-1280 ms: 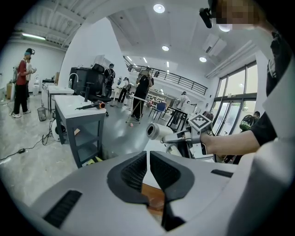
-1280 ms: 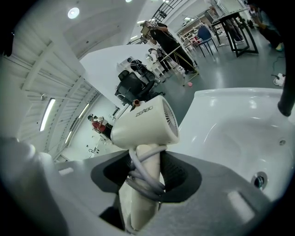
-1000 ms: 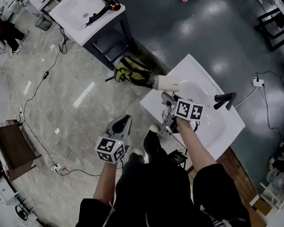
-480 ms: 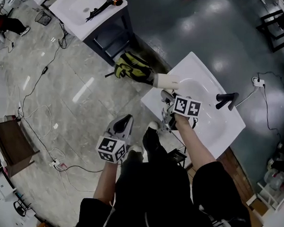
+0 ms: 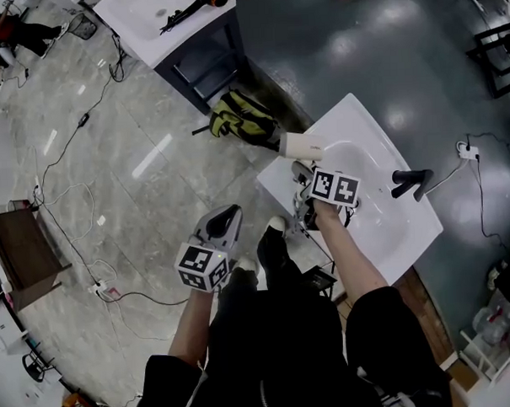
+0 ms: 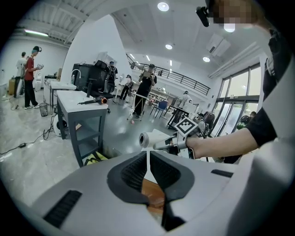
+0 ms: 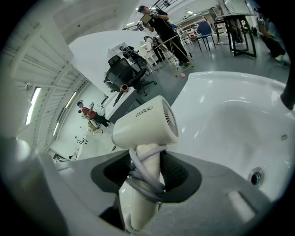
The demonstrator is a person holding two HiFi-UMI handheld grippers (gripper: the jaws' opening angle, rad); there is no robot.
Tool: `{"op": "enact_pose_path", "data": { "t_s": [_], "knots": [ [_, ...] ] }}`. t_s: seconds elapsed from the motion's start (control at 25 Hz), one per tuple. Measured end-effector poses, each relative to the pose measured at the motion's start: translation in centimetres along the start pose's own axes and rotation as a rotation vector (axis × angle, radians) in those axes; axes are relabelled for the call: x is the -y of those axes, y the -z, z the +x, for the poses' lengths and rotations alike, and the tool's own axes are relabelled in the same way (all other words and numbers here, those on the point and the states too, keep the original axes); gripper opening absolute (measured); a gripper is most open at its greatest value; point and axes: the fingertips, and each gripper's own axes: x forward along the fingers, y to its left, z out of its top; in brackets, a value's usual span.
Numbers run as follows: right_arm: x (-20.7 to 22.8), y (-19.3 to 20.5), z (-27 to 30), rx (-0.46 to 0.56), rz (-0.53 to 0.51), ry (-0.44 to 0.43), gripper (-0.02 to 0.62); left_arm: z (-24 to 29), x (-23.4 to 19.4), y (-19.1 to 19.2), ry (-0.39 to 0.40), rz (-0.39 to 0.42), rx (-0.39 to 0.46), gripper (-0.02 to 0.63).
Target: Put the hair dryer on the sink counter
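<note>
at the edge of the white sink counter (image 5: 393, 228), r. gripper (image 7: 145, 173) clamps a cream hair dryer (image 7: 145, 122) by its cord-wrapped handle, barrel held over the counter's corner, while l. gripper (image 6: 148, 168), jaws all but together w/ nothing between, hangs apart over the marble floor (image 5: 144, 174).

Lighting bright, even, indoor: round ceiling lamps (image 6: 162, 6) at top centre of the left gripper view. Glare: pale patches on the glossy dark floor (image 5: 353, 44), upper right of the head view; soft sheen on the white sink counter (image 7: 207, 92). Strong fisheye bending and black corners in both gripper views; nearest foreground soft.
</note>
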Motion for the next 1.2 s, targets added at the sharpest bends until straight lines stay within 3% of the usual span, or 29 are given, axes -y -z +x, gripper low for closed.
{"op": "enact_pose_path", "data": {
  "t_s": [0.4, 0.84, 1.04, 1.2],
  "knots": [
    [0.6, 0.9, 0.6, -0.026, -0.027, 0.034, 0.193, -0.1, 0.1, 0.2, 0.003, -0.004, -0.004, 0.031],
    [1.0, 1.7, 1.4, -0.03, 0.001, 0.008, 0.198, -0.3, 0.2, 0.6, -0.001, -0.005, -0.017, 0.031],
    [0.9, 2.1, 1.6, -0.058, 0.0, -0.003, 0.21, -0.1, 0.4, 0.4, -0.002, -0.001, -0.018, 0.031],
    [1.2, 2.1, 1.2, -0.049, 0.023, 0.004, 0.264, 0.1, 0.3, -0.2, -0.007, 0.006, -0.018, 0.031]
  ]
}}
